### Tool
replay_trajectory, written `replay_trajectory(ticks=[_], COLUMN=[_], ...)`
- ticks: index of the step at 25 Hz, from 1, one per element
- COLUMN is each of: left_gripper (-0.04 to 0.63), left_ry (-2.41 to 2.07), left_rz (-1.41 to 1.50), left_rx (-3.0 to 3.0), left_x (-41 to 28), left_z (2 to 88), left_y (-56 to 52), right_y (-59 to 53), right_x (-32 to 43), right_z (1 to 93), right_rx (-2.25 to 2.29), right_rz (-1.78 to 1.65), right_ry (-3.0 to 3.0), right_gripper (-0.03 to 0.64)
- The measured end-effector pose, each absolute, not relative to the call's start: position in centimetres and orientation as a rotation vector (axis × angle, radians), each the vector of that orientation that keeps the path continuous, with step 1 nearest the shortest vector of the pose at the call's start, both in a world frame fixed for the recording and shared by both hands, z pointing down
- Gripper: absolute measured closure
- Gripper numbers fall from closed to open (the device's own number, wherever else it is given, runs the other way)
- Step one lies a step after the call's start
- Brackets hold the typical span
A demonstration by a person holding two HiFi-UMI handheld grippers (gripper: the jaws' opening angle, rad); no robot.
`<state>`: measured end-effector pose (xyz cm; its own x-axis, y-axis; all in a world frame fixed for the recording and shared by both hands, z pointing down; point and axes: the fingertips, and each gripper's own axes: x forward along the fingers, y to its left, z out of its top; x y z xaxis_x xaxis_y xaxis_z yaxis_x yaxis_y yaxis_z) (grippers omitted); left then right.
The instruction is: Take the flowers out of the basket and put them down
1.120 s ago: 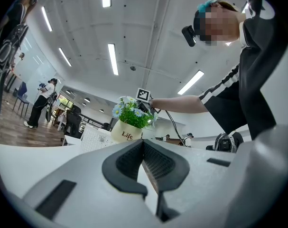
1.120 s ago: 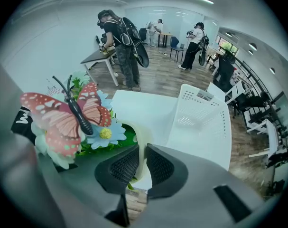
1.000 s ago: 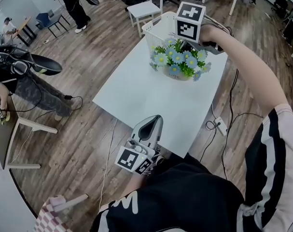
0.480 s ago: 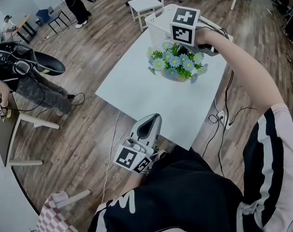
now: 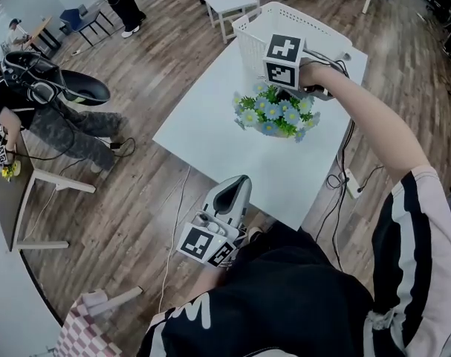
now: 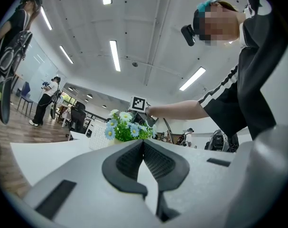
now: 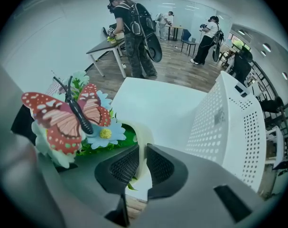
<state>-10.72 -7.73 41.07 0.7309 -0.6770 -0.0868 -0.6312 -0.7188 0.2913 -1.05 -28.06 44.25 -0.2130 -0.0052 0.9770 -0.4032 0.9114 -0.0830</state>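
Figure: a white rectangular table is standing on a wood-plank floor. The dark ribbed pads of the right gripper are clamping the rim of a cream pot carrying blue and white artificial daisies and a red paper butterfly. The pot is showing outside the white perforated plastic basket, just beside it. The left gripper, jaws together and empty, is lying level at the table's near edge.
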Motion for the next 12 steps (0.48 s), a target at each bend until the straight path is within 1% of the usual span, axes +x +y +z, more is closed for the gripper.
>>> replay_trajectory(ticks=[12], left_gripper=[0.592], left_ry=[-1.045], left_rz=[-0.254], left_rx=[2.668], left_x=[-11.7], left_z=[42.0], left_y=[-8.2], right_y=[-27.4], right_x=[-2.4], right_z=[49.5], right_rx=[0.247], right_rz=[0.379], right_ry=[-1.733], right_gripper=[0.56])
